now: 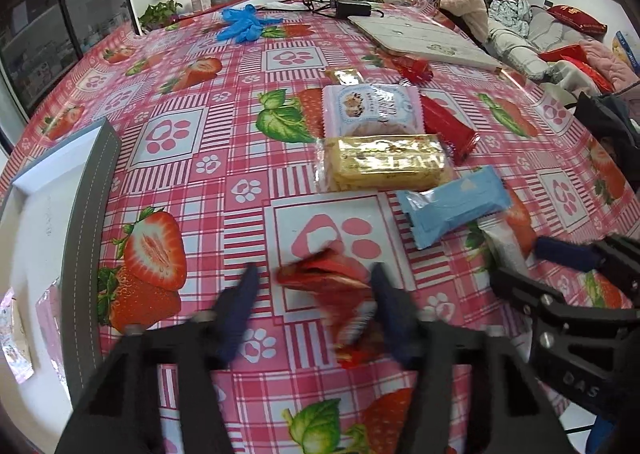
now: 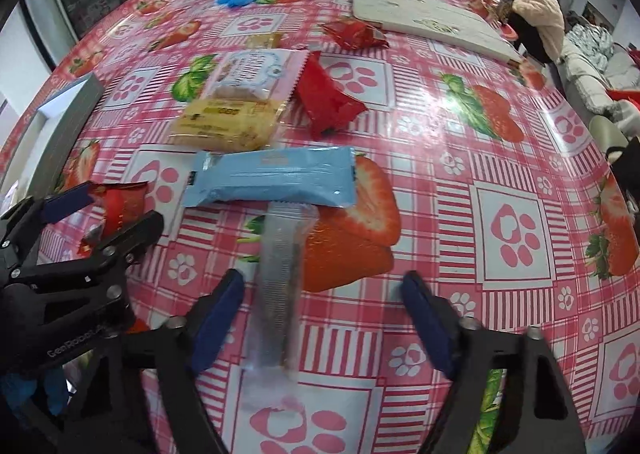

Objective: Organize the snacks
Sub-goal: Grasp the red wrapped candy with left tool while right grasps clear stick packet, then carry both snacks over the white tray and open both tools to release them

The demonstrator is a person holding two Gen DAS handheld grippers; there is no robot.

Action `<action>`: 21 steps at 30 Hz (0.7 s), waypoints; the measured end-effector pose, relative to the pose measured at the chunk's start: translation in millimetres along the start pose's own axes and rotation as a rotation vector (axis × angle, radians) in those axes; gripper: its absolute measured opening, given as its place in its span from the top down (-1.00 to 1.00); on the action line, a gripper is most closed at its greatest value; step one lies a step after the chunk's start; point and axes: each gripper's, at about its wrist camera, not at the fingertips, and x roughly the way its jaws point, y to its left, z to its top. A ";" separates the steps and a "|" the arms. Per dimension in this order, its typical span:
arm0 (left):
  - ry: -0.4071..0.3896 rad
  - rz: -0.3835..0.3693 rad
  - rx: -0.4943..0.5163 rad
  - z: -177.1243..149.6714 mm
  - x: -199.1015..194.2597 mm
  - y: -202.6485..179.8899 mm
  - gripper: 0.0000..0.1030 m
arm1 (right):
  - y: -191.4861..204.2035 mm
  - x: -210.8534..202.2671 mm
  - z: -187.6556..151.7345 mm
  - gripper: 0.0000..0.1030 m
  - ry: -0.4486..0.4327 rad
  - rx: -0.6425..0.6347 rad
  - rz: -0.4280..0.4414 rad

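- My left gripper (image 1: 314, 286) is spread apart around a blurred red snack packet (image 1: 340, 294).
- My right gripper (image 2: 324, 292) is spread apart over a clear wrapped bar (image 2: 280, 278) on the tabletop (image 2: 460, 126).
- Beyond lie a blue packet (image 2: 272, 182) and yellow biscuits (image 2: 228, 122).

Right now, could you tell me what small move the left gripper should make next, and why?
Probably close the left gripper: its fingers stand open on either side of the red snack, which lies between them ungripped, and the box waits to the left.
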 end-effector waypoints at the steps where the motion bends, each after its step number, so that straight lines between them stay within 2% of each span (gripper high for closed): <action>1: 0.009 -0.010 -0.010 -0.1 -1.7 1.5 0.48 | 2.8 -2.2 1.2 0.09 -0.004 -0.008 0.003; 2: 0.017 -0.033 -0.032 -0.6 -3.4 4.8 0.48 | 4.4 -4.4 0.5 0.44 -0.005 -0.012 0.010; 3: 0.024 -0.071 -0.063 -2.0 -5.7 10.1 0.48 | 5.0 -5.8 0.1 0.57 -0.001 -0.008 0.020; 5: 0.026 -0.104 -0.092 -6.0 -12.1 17.5 0.48 | 0.9 -7.3 -0.6 0.57 0.004 0.027 0.080; 6: 0.019 -0.103 -0.092 -7.3 -15.6 19.1 0.48 | -3.2 -7.7 -0.8 0.57 0.009 0.058 0.133; 8: 0.000 -0.103 -0.085 -8.1 -24.6 22.0 0.48 | -9.6 -10.1 -3.0 0.57 0.010 0.095 0.183; 21: -0.112 -0.085 -0.066 5.0 -75.7 42.1 0.48 | -0.7 -38.0 10.4 0.57 -0.045 0.098 0.248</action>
